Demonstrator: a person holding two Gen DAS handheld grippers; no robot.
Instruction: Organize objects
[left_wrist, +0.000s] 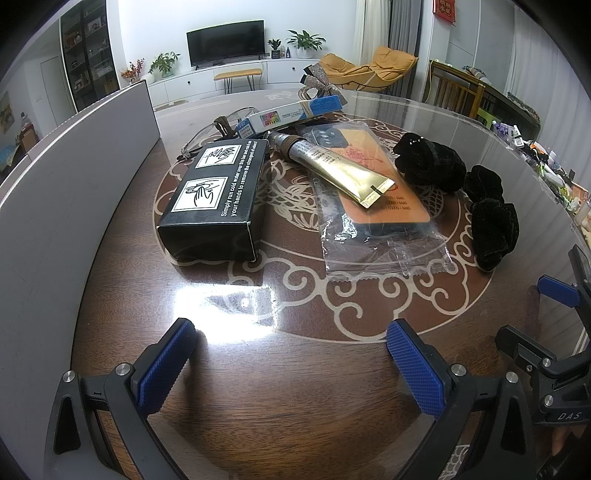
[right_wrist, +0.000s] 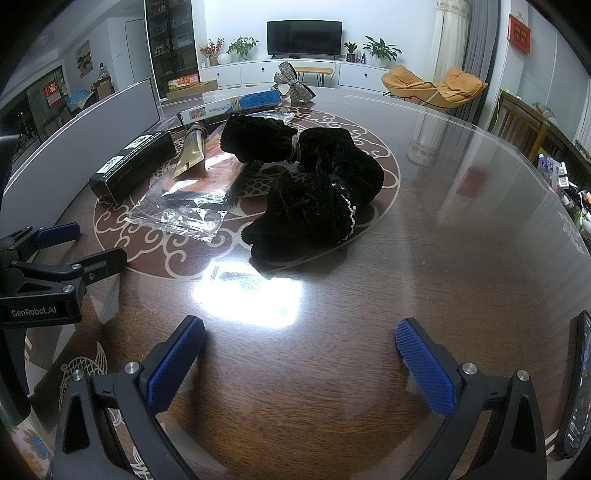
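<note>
Both grippers hover low over the table (left_wrist: 110, 295), nothing held. Left gripper (left_wrist: 291, 354) has fingers spread wide; right gripper (right_wrist: 301, 354) also wide and empty. The clutter sits in the table's middle: black box (left_wrist: 218, 195) on the left, gold tube (left_wrist: 332, 170) lying across a bagged phone case (left_wrist: 373, 206), black scrunchies (right_wrist: 306, 184) to the right, blue-white box (left_wrist: 295, 112) and glasses (left_wrist: 207, 134) behind. Risks: lifting the bag would roll the tube off; the slick bag may slip from the pads; the soft scrunchies, seemingly tied together, could drag along.
</note>
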